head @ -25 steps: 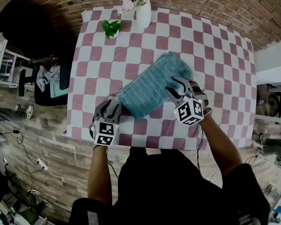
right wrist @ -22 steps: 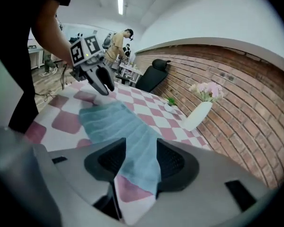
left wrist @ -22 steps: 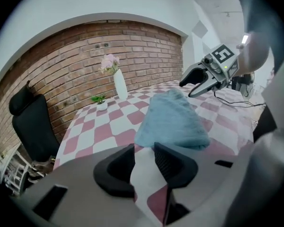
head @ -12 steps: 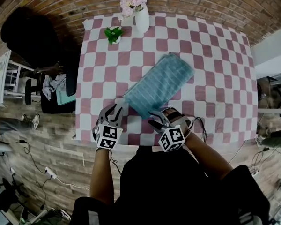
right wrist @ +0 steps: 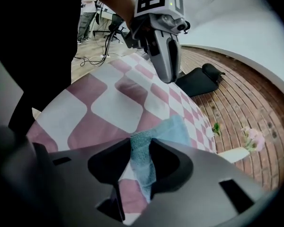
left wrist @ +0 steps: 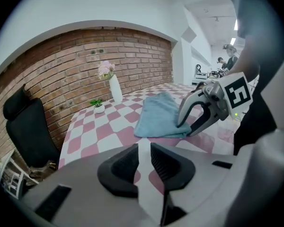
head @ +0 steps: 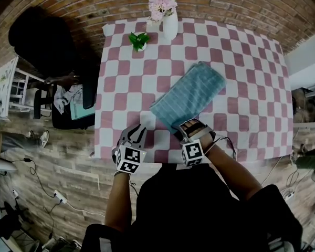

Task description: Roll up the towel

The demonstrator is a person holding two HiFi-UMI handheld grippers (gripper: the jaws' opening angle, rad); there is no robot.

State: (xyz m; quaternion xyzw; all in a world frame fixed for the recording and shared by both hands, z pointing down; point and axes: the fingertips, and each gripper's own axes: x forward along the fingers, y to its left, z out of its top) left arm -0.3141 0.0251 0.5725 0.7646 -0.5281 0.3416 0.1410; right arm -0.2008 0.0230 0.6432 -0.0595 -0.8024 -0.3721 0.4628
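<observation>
Checked tablecloth [head: 126, 83], right gripper [right wrist: 141, 156] just closing on blue towel [head: 191, 93] edge, left gripper [left wrist: 144, 151] closing, slightly apart, empty

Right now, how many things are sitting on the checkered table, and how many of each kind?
towel: 1
vase of pink flowers: 1
small potted plant: 1
Total: 3
</observation>
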